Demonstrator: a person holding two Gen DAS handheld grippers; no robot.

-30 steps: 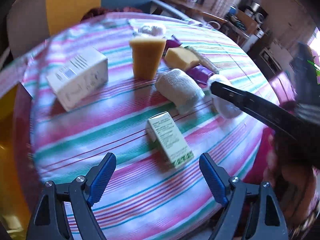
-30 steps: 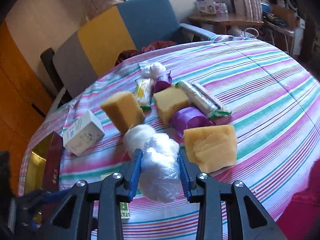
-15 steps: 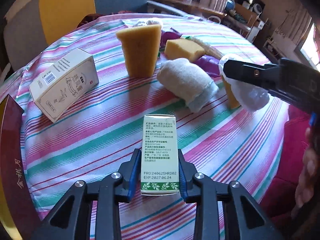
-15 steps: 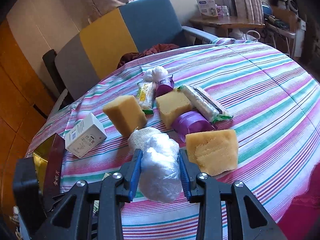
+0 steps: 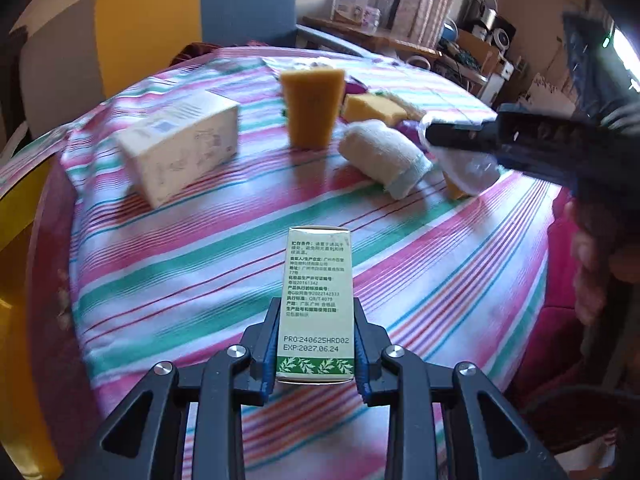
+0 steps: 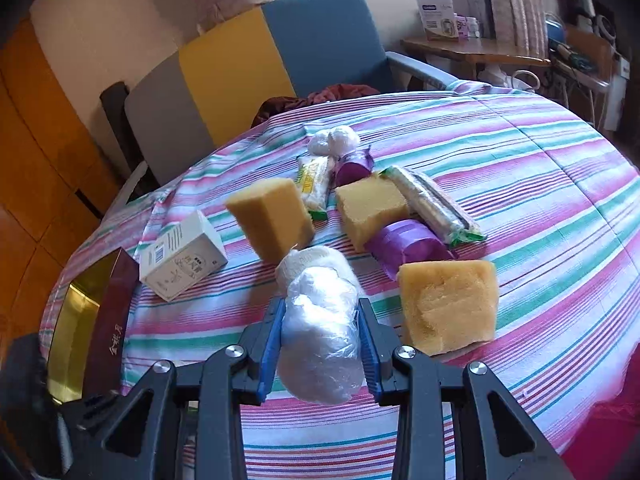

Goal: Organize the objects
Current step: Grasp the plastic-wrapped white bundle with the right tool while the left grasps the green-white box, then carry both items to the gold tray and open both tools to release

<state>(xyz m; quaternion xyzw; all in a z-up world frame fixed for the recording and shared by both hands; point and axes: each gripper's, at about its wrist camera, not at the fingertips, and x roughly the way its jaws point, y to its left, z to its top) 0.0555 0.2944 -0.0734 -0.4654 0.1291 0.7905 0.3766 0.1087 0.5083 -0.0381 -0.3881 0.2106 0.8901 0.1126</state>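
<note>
A small green-and-white carton [image 5: 317, 300] is clamped between the blue pads of my left gripper [image 5: 316, 354], which is shut on it above the striped tablecloth [image 5: 180, 264]. My right gripper [image 6: 320, 344] is shut on a clear plastic-wrapped white bundle [image 6: 320, 336]; in the left wrist view the right gripper [image 5: 452, 136] reaches in from the right with that plastic-wrapped bundle [image 5: 468, 168]. On the cloth lie a white box [image 5: 180, 152], an upright yellow sponge [image 5: 312, 108], a rolled white towel [image 5: 380, 156], more sponges [image 6: 448, 304] and purple rolls [image 6: 404, 244].
A dark red box with a gold inside [image 6: 88, 320] sits at the table's left edge. A blue, yellow and grey chair [image 6: 256, 64] stands behind the table. A person's hand [image 5: 592, 264] shows at the right. A wooden side table [image 6: 472, 50] with boxes is farther back.
My left gripper went from open above the carton to shut on it, then lifted it off the cloth. The right gripper kept its hold on the plastic bundle and barely moved.
</note>
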